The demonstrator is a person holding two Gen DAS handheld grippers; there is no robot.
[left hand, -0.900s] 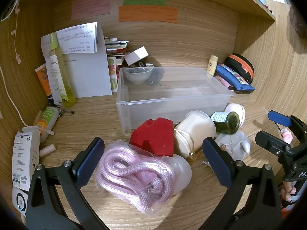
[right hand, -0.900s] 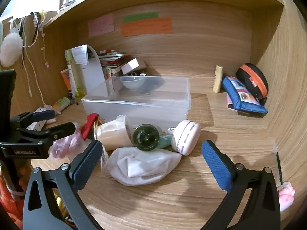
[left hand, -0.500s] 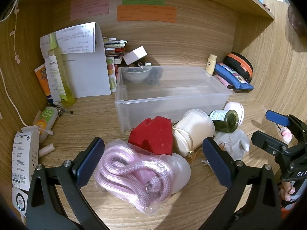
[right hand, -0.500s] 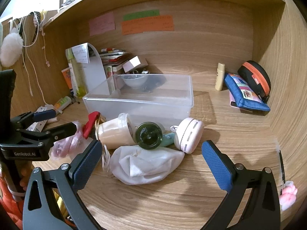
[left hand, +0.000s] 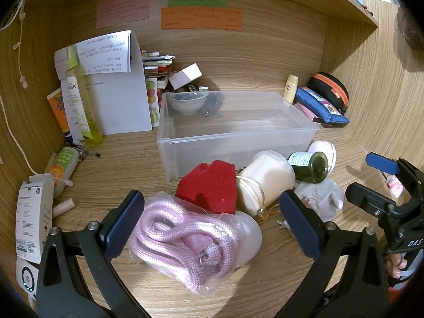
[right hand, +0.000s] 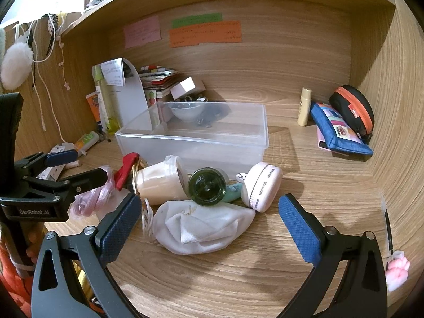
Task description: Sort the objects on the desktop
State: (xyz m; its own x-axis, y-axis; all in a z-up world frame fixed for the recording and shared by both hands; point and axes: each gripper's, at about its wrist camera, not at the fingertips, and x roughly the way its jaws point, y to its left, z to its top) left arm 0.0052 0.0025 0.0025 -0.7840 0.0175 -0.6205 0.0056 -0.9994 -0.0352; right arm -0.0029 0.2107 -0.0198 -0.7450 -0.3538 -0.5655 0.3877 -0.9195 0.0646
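Note:
A clear plastic bin (left hand: pixel 238 137) stands mid-desk, also in the right wrist view (right hand: pixel 190 145). In front of it lie a bagged pink rope (left hand: pixel 185 241), a red sponge-like block (left hand: pixel 209 182), a white jar (left hand: pixel 265 177), a dark green jar (left hand: pixel 308 163), a pink-white round device (right hand: pixel 261 186) and a white cloth pouch (right hand: pixel 204 228). My left gripper (left hand: pixel 212 225) is open, its fingers either side of the rope bag. My right gripper (right hand: pixel 209 228) is open, just in front of the white pouch.
A bowl (left hand: pixel 188 103) sits behind the bin's far left corner. Papers, a spray bottle (left hand: pixel 79 108) and tubes crowd the left. A blue pouch (right hand: pixel 339 132), an orange-black case (right hand: pixel 352 108) and a small tube (right hand: pixel 304 103) sit at the right wall. Shelf walls enclose the desk.
Both grippers have shifted only slightly; the scene sits a little lower in the right wrist view. Nothing was grasped or moved.

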